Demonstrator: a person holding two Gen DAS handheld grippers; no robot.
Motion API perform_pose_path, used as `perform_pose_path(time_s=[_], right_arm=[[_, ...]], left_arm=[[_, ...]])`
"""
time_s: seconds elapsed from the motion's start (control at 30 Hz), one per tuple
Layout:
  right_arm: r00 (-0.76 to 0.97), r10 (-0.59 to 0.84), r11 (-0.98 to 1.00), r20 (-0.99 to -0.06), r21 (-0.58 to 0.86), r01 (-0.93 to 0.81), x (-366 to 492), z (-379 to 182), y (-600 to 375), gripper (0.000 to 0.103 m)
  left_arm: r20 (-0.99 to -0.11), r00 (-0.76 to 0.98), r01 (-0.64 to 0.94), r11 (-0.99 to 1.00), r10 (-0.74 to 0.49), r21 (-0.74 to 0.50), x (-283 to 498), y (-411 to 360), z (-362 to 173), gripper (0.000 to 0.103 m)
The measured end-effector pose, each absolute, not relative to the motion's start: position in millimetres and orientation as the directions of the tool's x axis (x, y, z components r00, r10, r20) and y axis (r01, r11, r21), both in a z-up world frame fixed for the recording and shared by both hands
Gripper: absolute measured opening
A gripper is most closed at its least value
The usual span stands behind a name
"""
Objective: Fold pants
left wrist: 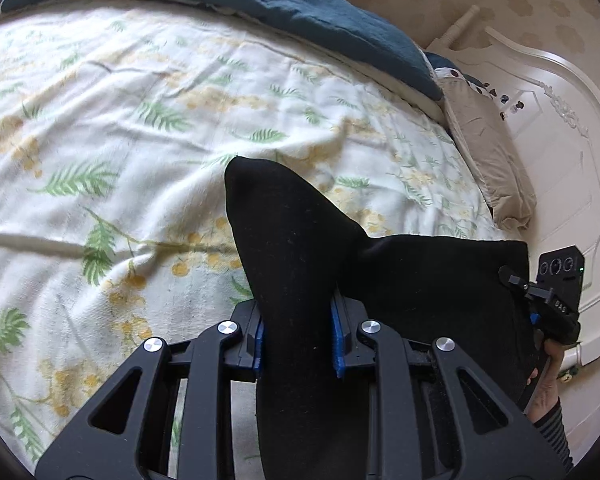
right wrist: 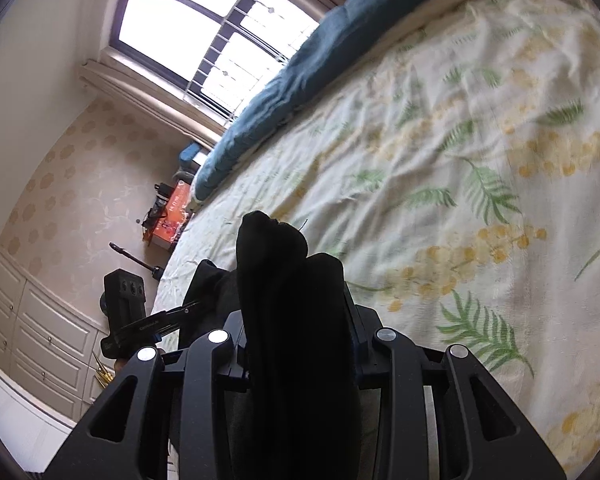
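Bed [left wrist: 148,92] covered by cream sheet [right wrist: 480,128] with green fern and yellow blossom print; dark teal quilt [left wrist: 300,12] bunched along far edge, beige pillow [left wrist: 488,152] against white carved headboard [left wrist: 556,128]. Walls papered beige with tan flower pattern [right wrist: 56,184]; white panelled cabinets [right wrist: 36,332] along one wall. Barred window [right wrist: 216,28] bright with daylight, orange box [right wrist: 172,216] beside bed.

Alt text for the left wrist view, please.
The left hand-held gripper is shut on black fabric pants, lifted above a floral cream bedsheet. The right hand-held gripper holds the same pants at the frame's right edge.
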State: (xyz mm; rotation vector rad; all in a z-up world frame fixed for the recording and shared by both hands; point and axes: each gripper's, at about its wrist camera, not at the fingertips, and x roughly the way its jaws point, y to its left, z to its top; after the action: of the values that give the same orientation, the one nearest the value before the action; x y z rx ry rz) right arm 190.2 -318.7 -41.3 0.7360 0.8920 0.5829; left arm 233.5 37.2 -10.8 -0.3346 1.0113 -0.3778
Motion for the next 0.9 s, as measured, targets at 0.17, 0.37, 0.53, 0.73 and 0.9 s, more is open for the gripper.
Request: perform_pose_path(time_s=[0.17, 0.37, 0.53, 0.73, 0.9], right_arm=[[0.49, 0.733, 0.586, -0.473, 0.804, -0.1, 189.2, -61.4, -325.5, 0.034], [0.493, 0.745, 0.556, -0.449, 0.827, -0.085, 186.7, -71.4, -330.0, 0.034], [0.492, 0.751, 0.545, -0.44, 0.834, -0.085, 184.0, -71.6, -332.3, 0.034], [0.494, 0.753, 0.54, -0.434, 0.837, -0.088, 183.7, -70.3, -334.2, 0.035], [0.495, 0.755, 0.537, -0.43, 0.839, -0.09, 183.6, -70.3, -336.3, 0.035]], left_arm=[[-0.743, 0.476, 0.15, 0.876, -0.471, -0.458, 235.5, 39.9, -16.9, 0.025], [-0.741, 0.472, 0.15, 0.871, -0.478, -0.467, 236.0, 41.2, -19.8, 0.026], [-0.731, 0.475, 0.149, 0.864, -0.489, -0.481, 235.1, 43.6, -23.5, 0.028], [-0.727, 0.477, 0.15, 0.86, -0.494, -0.487, 234.6, 44.3, -24.5, 0.029], [-0.723, 0.476, 0.149, 0.856, -0.5, -0.494, 234.7, 45.2, -25.4, 0.03]])
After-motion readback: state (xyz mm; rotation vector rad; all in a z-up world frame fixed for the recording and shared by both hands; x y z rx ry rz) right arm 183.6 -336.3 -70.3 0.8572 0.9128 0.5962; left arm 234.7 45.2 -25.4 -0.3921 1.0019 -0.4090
